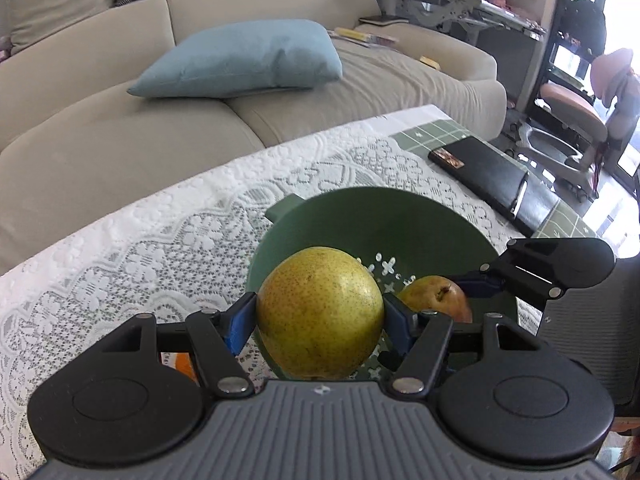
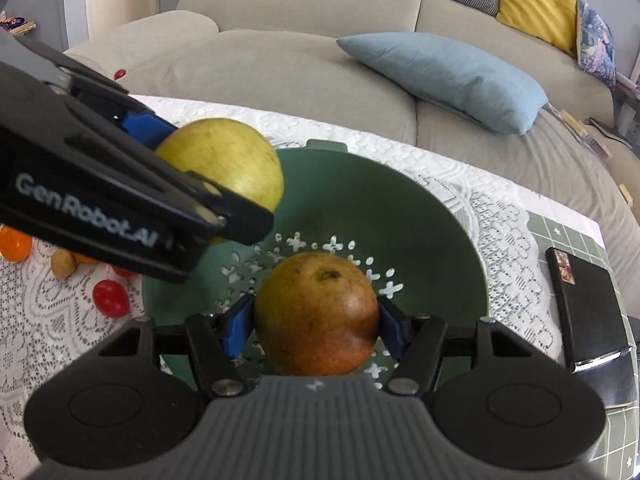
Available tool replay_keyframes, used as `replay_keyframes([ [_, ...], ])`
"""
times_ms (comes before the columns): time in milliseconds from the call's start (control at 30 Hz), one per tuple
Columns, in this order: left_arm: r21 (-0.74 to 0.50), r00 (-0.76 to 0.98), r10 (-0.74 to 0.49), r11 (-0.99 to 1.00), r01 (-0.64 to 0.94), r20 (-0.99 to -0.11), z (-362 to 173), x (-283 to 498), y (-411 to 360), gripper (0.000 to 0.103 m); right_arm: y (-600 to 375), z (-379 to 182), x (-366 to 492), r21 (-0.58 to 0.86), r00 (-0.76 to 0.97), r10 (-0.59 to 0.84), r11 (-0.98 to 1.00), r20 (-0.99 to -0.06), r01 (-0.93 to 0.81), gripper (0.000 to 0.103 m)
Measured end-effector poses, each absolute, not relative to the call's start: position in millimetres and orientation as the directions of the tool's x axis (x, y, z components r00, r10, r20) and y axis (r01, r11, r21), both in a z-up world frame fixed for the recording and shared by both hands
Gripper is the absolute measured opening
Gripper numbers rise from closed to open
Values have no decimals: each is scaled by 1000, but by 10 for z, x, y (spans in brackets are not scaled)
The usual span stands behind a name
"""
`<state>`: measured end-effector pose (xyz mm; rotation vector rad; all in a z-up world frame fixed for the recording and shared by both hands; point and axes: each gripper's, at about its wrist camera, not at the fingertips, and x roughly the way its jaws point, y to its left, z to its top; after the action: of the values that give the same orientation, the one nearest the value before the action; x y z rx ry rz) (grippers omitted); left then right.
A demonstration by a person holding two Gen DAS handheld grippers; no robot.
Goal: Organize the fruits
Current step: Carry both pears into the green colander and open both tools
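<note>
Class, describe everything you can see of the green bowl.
The green bowl is a round, matte colander, plastic by its look, with cross-shaped and round holes in its floor and a small tab handle on the far rim. It sits upright on the white lace tablecloth. Both held pears hang over it; contact cannot be told.

My left gripper (image 2: 224, 184) blocks the yellow pear (image 2: 236, 168) lower left side in the right wrist view, and it's motion-blurred. The brown pear (image 1: 436, 296) is half hidden behind my fingers (image 1: 400, 320) in the left view. Colander (image 1: 360, 224) floor mostly covered by fruit. Orange fruit (image 2: 12, 244) cut by frame edge. Small items on the sofa (image 2: 120, 74): too small to tell.
</note>
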<state>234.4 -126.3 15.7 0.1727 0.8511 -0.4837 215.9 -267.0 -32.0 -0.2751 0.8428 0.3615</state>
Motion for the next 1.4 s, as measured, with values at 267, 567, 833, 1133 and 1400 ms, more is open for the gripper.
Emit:
replay_keyframes([
  [267,-40,496,-347,848,529,-796,67,2379,-1375,76,-2726,-335,2144,-100,588,168,913,-791,-395,62],
  [567,-47,449,-323,851,524,-833,-72,2463,-1469,76,-2762,-382,2167,-36,545,199,920,-814,-389,62],
  [833,-14,438,-289,847,532,-851,-153,2502,-1530,76,-2755,-394,2185,-12,531,213,921,-820,-389,62],
  [1133,-10,428,-282,845,535,-859,-151,2558,-1544,76,-2768,-329,2215,-14,538,213,923,-816,-385,62],
  [1400,-62,380,-303,845,531,-874,-129,2635,-1515,76,-2847,-228,2150,-37,590,194,934,-784,-356,71],
])
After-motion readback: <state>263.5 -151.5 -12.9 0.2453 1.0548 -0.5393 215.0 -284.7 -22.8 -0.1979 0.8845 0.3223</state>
